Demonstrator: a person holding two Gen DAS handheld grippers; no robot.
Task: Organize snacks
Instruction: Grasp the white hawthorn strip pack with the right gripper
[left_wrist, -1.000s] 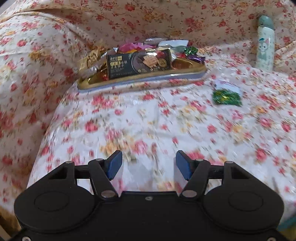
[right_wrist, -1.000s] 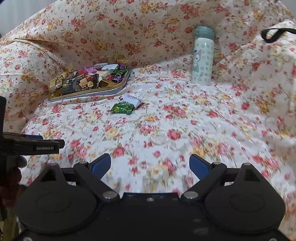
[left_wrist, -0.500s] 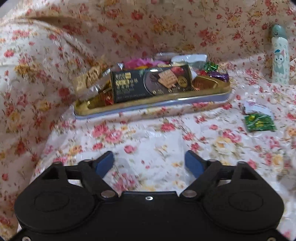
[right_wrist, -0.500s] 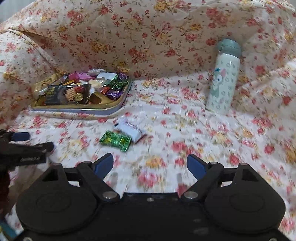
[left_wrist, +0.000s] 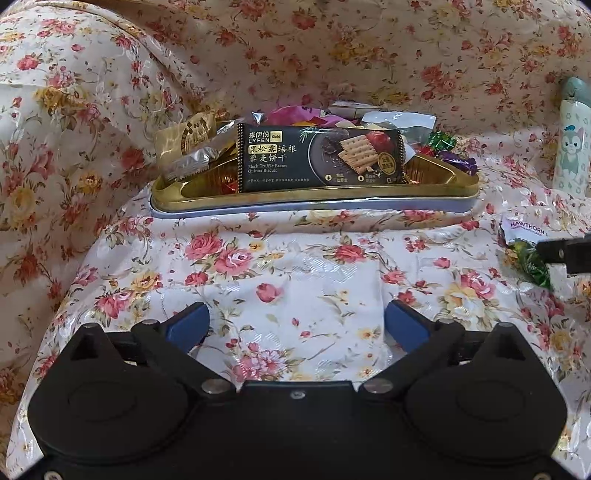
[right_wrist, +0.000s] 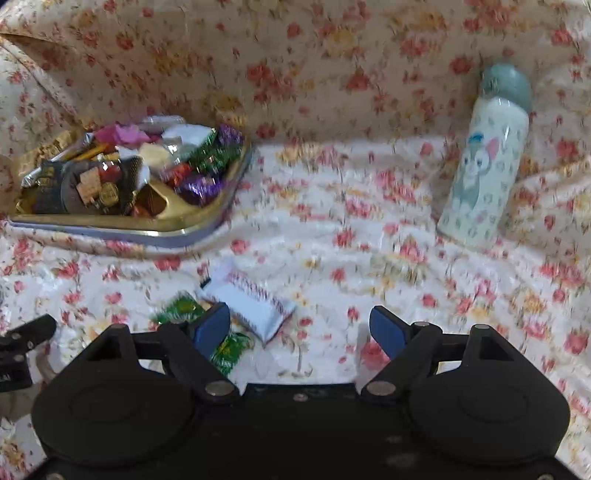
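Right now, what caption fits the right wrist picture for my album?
Open right hand-held gripper nears white packet and green candy lying outside the gold tray.

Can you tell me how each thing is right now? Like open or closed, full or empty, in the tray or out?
Tray: piled with snacks.
Biscuit packet: sealed, propped in the tray.
White packet: sealed, lying outside the tray.
Green candy: wrapped, outside the tray.
Bottle: capped, leaning on the cloth.
Left tool: open, empty, just widened.
Right tool: open, empty, just narrowed slightly.
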